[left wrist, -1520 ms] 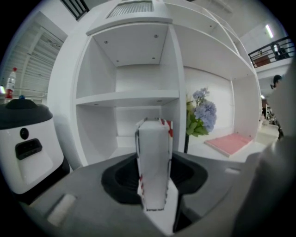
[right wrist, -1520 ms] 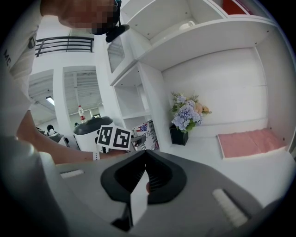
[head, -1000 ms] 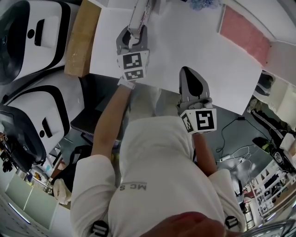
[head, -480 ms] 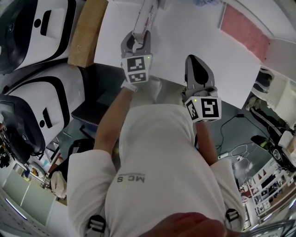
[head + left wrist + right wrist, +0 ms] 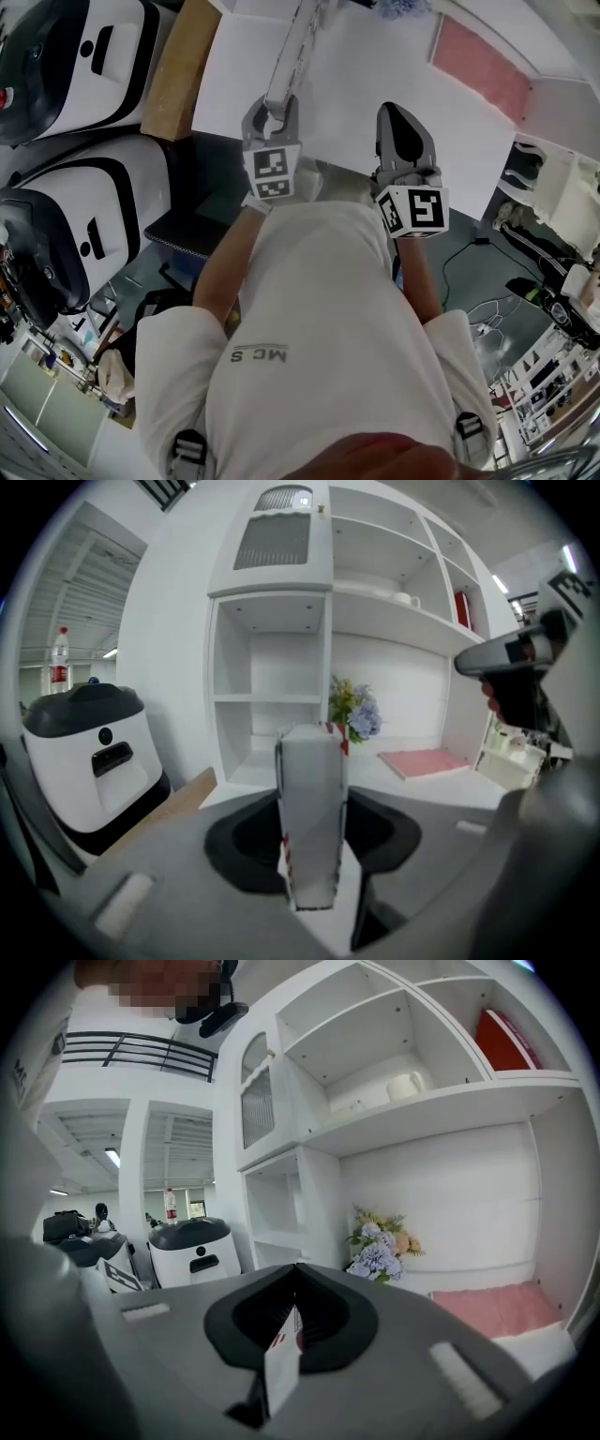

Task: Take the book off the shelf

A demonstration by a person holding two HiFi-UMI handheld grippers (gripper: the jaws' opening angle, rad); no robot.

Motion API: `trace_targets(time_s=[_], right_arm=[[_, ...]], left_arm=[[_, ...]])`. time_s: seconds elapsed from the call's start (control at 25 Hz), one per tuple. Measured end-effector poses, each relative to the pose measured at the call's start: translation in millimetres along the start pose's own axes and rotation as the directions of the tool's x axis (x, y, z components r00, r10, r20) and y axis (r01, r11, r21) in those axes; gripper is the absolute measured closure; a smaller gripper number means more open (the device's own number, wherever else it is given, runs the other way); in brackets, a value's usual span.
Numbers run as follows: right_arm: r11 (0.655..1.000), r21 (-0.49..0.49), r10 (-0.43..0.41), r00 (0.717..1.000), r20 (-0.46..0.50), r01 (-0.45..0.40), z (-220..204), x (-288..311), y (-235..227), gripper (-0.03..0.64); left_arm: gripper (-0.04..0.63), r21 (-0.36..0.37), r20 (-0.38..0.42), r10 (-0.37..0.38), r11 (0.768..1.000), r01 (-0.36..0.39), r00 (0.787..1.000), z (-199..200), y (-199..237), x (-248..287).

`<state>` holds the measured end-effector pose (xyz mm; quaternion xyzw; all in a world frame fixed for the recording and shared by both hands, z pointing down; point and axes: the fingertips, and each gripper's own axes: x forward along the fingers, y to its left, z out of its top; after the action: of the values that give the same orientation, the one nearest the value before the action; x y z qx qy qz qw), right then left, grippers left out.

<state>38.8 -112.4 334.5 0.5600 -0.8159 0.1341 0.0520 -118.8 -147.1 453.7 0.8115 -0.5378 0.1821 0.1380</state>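
Observation:
My left gripper [image 5: 272,111] is shut on a slim white book [image 5: 292,52] that sticks out forward over the white counter [image 5: 375,84]. In the left gripper view the book [image 5: 309,817] stands upright between the jaws, pale grey with red-striped edges. It is clear of the white shelf unit [image 5: 281,667] behind it. My right gripper [image 5: 394,117] hovers to the right of the book at about the same height, with its jaws together. Only a thin white, red-marked strip shows at the closed tips of the right gripper [image 5: 286,1326]. A red book [image 5: 506,1040] leans on an upper shelf.
A pink mat [image 5: 487,66] lies on the counter at the right. A bunch of flowers [image 5: 352,710] stands at the back by the wall. White wheeled machines [image 5: 66,56] and a wooden board [image 5: 173,75] flank the counter's left edge. A white mug [image 5: 405,1085] sits on a shelf.
Both grippers have shifted slightly; the right one has come forward, level with the left. The book has stayed in the left gripper's grip.

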Motion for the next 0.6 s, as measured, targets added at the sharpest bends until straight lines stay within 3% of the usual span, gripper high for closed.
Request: trace_targets(time_s=[0.6], right_arm=[[0.998, -0.026, -0.053, 0.997, 0.049, 0.055, 21, -53, -5, 0.62]], left_arm=[[0.431, 0.042, 0.1, -0.128, 0.991, 0.125, 0.987, 67, -43, -91]])
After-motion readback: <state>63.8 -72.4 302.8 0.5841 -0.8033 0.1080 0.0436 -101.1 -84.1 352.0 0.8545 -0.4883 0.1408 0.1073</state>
